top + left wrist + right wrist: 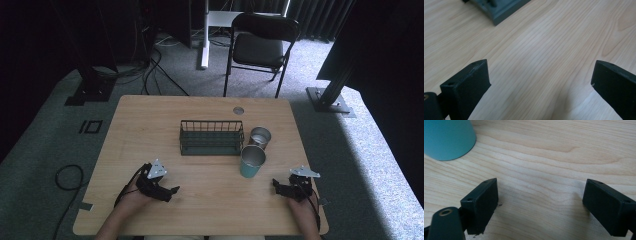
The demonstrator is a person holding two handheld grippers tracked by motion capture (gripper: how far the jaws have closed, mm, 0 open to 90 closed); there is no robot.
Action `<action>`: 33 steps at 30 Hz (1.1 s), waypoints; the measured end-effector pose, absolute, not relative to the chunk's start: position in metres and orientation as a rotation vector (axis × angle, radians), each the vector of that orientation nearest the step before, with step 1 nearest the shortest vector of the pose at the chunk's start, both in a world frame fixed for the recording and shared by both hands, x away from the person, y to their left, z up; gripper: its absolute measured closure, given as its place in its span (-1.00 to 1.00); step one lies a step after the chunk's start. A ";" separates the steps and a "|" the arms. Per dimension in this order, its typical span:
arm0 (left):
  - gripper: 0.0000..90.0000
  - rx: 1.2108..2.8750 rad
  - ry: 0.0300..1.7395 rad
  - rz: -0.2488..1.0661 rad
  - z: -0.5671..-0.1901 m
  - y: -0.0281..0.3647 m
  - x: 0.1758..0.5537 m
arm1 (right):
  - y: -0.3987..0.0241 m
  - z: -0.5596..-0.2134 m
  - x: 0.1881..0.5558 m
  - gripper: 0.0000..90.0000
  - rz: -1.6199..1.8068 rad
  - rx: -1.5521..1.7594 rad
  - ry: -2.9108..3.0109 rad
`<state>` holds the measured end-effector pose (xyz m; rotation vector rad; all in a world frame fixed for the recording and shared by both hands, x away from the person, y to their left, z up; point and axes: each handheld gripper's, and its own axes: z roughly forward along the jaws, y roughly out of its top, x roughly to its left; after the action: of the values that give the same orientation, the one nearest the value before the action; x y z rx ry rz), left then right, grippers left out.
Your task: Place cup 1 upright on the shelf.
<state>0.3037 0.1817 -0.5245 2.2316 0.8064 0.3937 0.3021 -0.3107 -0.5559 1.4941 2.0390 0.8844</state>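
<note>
Near the table's (150, 115) middle a wire rack (211, 137) stands empty; a teal cup (251, 161) and a steel cup (260, 136) touch its right end. Left gripper (171, 191) and right gripper (276, 185) rest spread near the front edge, holding nothing.

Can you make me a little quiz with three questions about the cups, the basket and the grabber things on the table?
1. Where is the teal cup?
A. inside the wire basket
B. on the table, by the basket's right end
C. on the chair

2. How many cups are on the table?
A. one
B. two
C. four

3. How do the left gripper and the right gripper look?
A. both open, holding nothing
B. both shut on a cup
C. one holds the basket

Answers: 1 B, it stands beside the wire basket. 2 B, the teal cup and a silver cup. 3 A, bare wood shows between each pair of jaws.
</note>
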 end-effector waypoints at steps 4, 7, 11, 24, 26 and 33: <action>-0.95 2.239 0.769 0.379 -0.523 0.172 0.304 | -0.311 -0.556 0.302 -0.72 0.885 1.494 2.039; -0.95 2.250 0.747 0.372 -0.523 0.165 0.305 | -0.311 -0.556 0.302 -0.72 0.885 1.495 2.039; -0.95 2.259 0.721 0.358 -0.523 0.155 0.306 | -0.311 -0.556 0.302 -0.72 0.885 1.495 2.039; -0.95 2.258 0.638 0.309 -0.519 0.125 0.311 | -0.311 -0.556 0.302 -0.72 0.886 1.495 2.038; -0.95 2.260 0.630 0.308 -0.519 0.121 0.313 | -0.311 -0.556 0.302 -0.72 0.885 1.495 2.038; -0.95 2.251 0.598 0.283 -0.517 0.108 0.318 | -0.311 -0.556 0.302 -0.72 0.885 1.496 2.038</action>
<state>0.3178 0.1085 -0.5171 2.2506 0.5980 0.2833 0.3021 -0.3107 -0.5559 1.4962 2.0383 0.8849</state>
